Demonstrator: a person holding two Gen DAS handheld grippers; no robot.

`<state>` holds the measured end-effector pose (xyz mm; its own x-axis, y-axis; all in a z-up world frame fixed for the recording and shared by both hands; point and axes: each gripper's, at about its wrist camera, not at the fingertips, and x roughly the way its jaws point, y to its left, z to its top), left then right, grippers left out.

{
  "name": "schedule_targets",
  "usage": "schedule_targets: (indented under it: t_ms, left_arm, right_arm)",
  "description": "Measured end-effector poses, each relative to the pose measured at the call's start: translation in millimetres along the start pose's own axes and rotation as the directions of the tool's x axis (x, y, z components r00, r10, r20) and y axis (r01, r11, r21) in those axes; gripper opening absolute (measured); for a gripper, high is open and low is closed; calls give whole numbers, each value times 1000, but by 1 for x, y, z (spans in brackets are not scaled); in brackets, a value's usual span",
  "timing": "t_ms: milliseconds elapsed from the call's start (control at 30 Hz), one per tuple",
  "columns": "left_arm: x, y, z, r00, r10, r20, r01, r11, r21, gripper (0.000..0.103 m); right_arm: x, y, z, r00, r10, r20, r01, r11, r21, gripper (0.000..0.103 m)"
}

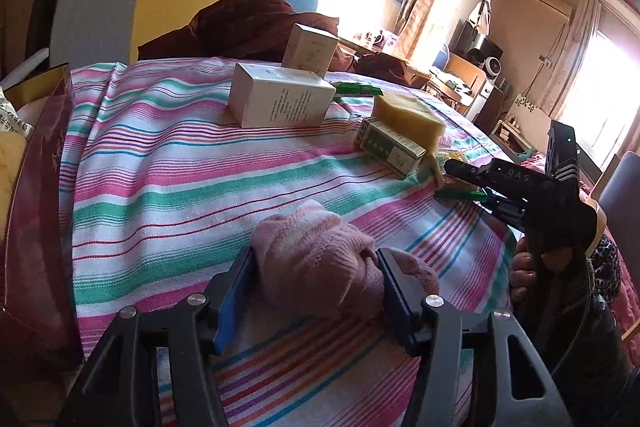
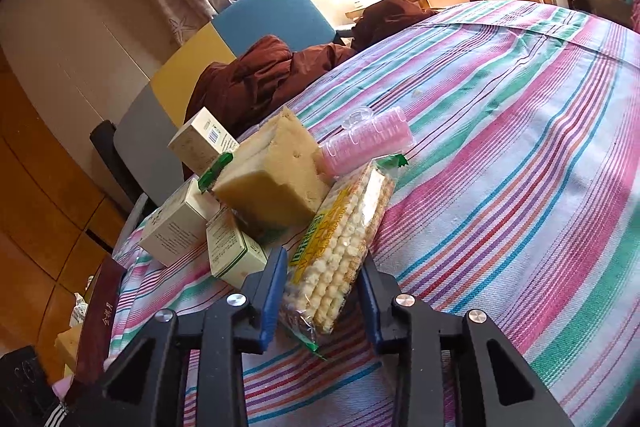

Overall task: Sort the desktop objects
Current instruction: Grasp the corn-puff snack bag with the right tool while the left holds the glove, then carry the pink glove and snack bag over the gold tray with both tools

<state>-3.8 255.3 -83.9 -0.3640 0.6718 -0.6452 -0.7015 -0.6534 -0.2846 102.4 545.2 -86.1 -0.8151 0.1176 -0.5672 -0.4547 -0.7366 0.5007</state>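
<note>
Fingers of the left gripper flank a pink knit glove, pads touching its sides; a firm clamp cannot be told. Crumpled and ribbed, it lies on the striped cloth, long axis away from the camera. Right gripper stands apart around a snack pack leaning on the sponge.

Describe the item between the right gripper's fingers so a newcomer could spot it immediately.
On the striped tablecloth, a cluster of boxes sits around a yellow sponge block. Leaning against that block, reaching down between the right gripper fingers, is the snack packet: the only clear wrapper, showing rows of puffed grains.
</note>
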Motion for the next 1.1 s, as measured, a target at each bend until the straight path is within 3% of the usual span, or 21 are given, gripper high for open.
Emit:
schedule_targets:
  t_ms: [300,433,800,1100]
  left_arm:
    - [-11,3,-4,999,-35,18,35,999,-8,55]
    - [-23,-1,-4,997,-56,44,56,998,1,55]
    - [-46,4,-4,995,-51,87,52,999,-5,54]
    - [-93,15,4,984,-55,168,60,998,-28,54]
  right_arm:
    - [-19,4,-11,1000,10,3,-10,1000,-16,28]
    - [-29,27,-12,1000,14,6,-14,995,-103,19]
    - [-35,69,-23,999,-31,-18,25,962,-273,19]
    - [-44,116,-23,993,114,-33,-119,936,-332,19]
